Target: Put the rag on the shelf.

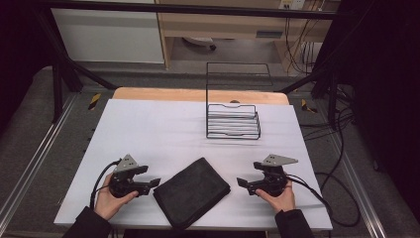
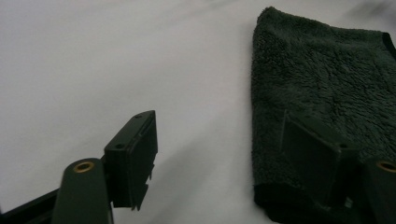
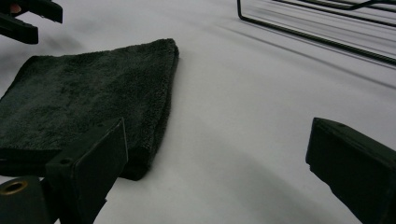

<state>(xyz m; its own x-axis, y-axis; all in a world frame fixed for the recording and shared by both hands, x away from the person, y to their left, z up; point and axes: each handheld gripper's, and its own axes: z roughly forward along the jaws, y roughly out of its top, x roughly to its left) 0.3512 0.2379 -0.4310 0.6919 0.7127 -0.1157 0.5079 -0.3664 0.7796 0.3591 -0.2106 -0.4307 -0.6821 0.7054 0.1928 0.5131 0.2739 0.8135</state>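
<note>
Folded dark towel (image 1: 191, 192) near edge of white bench (image 1: 148, 129) | left tongs (image 1: 154, 183) and right tongs (image 1: 240, 182) flank it, both wide open, empty | wire rack (image 1: 233, 120) far right

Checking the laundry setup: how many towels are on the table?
1. A folded dark towel lies flat near the table's front edge, between the left claw and right claw; neither touches it.

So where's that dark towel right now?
In the high view the folded dark towel lies at the table's near edge, between the left hand-held gripper and right hand-held gripper.
</note>
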